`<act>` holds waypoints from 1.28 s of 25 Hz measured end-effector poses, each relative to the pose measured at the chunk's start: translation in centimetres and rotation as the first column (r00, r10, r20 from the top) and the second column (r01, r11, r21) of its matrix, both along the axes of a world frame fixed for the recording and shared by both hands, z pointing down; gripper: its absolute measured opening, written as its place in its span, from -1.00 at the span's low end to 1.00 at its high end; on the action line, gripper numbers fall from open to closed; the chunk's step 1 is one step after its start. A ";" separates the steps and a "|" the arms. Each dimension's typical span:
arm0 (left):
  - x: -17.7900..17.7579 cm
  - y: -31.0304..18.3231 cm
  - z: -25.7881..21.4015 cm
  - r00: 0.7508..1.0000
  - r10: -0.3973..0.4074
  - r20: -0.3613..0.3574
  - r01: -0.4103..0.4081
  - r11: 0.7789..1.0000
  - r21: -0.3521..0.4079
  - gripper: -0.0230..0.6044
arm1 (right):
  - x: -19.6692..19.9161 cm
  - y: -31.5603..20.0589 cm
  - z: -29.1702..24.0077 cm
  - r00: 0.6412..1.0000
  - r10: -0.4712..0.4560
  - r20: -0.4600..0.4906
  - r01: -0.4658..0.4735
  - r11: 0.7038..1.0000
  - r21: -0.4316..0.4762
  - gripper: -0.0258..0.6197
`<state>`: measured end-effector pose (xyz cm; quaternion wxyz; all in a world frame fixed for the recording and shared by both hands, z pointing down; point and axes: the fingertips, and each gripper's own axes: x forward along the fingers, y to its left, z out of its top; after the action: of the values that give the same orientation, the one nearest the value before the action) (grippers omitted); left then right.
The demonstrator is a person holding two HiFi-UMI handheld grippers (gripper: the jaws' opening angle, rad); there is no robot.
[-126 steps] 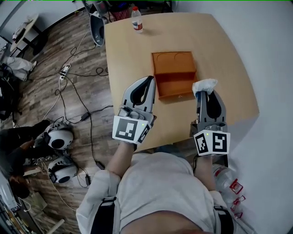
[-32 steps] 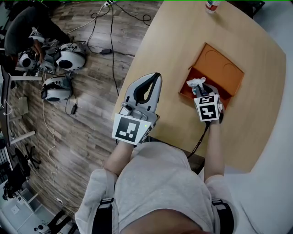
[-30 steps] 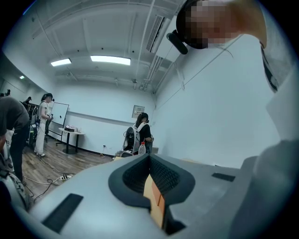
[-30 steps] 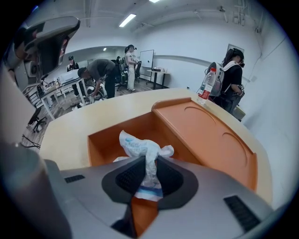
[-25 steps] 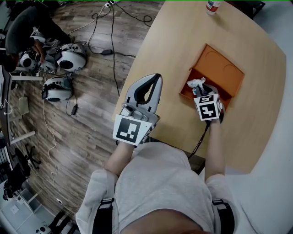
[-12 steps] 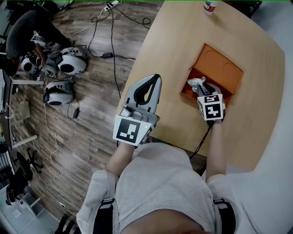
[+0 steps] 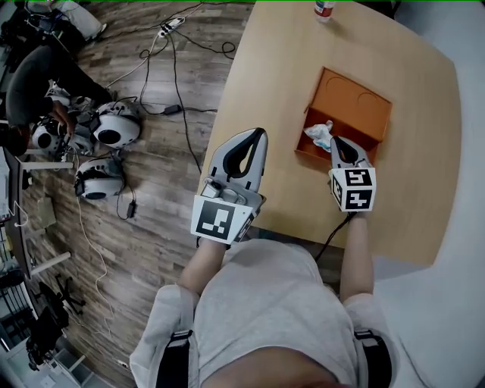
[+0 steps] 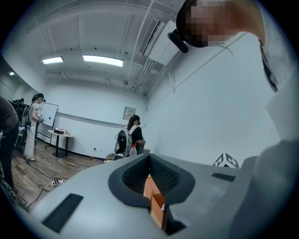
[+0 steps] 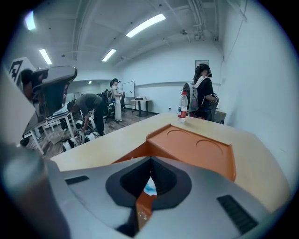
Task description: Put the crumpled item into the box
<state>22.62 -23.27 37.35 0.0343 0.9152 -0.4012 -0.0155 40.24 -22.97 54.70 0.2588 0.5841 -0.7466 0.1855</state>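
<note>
An orange box (image 7: 353, 101) lies open on the wooden table (image 7: 273, 68), its lid folded back. The white crumpled item (image 7: 318, 134) rests in the box's open tray, just left of my right gripper (image 7: 335, 141). That gripper hovers at the tray's near wall, jaws together and holding nothing. In the right gripper view the item (image 9: 149, 187) shows below through the hole between the jaws, with the box (image 9: 196, 149) beyond the right gripper (image 9: 149, 159). My left gripper (image 7: 258, 135) is raised near the table's left edge, shut and empty. In its own view the left gripper (image 8: 149, 156) shows box orange through its slit.
A water bottle (image 7: 323, 9) stands at the table's far edge. Cables and white round devices (image 7: 114, 129) lie on the wood floor to the left, where a person (image 7: 30, 91) crouches. Other people (image 9: 203, 91) stand beyond the table.
The right gripper carried the crumpled item from the table's near side to the box. The item now lies in the tray, free of the jaws. The left gripper has barely moved.
</note>
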 end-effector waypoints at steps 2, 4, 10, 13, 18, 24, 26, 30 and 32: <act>0.1 0.3 -0.1 1.000 0.026 0.003 -0.026 1.000 0.006 -0.88 | -0.2 0.8 -0.8 0.999 0.029 0.014 -0.029 0.999 0.034 -0.89; 0.1 0.7 -0.3 0.999 0.051 0.004 -0.051 0.999 0.012 -0.88 | -0.4 1.5 -1.7 0.998 0.056 0.022 -0.057 0.996 0.070 -0.89; 0.0 1.7 -0.9 0.992 0.128 0.003 -0.128 0.991 0.025 -0.88 | -1.4 3.6 -5.2 0.988 0.136 0.075 -0.148 0.971 0.186 -0.89; 0.0 2.4 -1.3 0.986 0.169 0.005 -0.169 0.985 0.037 -0.88 | -1.9 4.8 -7.0 0.980 0.171 0.101 -0.191 0.953 0.235 -0.89; -0.6 3.7 -1.6 0.975 0.219 0.033 -0.220 0.974 0.050 -0.88 | -2.8 7.1 -9.7 0.966 0.230 0.121 -0.257 0.916 0.308 -0.89; -1.7 4.8 -2.6 0.958 0.285 0.029 -0.286 0.955 0.071 -0.88 | -4.2 9.7 -12.7 0.945 0.295 0.139 -0.326 0.870 0.370 -0.89; -2.2 5.2 -2.9 0.953 0.303 0.031 -0.304 0.950 0.074 -0.88 | -4.7 10.7 -13.5 0.936 0.319 0.152 -0.353 0.851 0.388 -0.89; -3.2 6.6 -3.8 0.936 0.351 0.028 -0.352 0.931 0.099 -0.88 | -5.9 13.0 -15.4 0.915 0.364 0.172 -0.402 0.811 0.425 -0.89; -3.8 7.4 -4.2 0.927 0.374 0.027 -0.374 0.921 0.106 -0.88 | -6.6 14.1 -16.2 0.907 0.383 0.177 -0.421 0.793 0.441 -0.89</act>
<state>18.84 -15.92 33.15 -0.0148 0.9754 -0.2179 -0.0280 33.59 -8.86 38.51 0.0347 0.7664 -0.6373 0.0727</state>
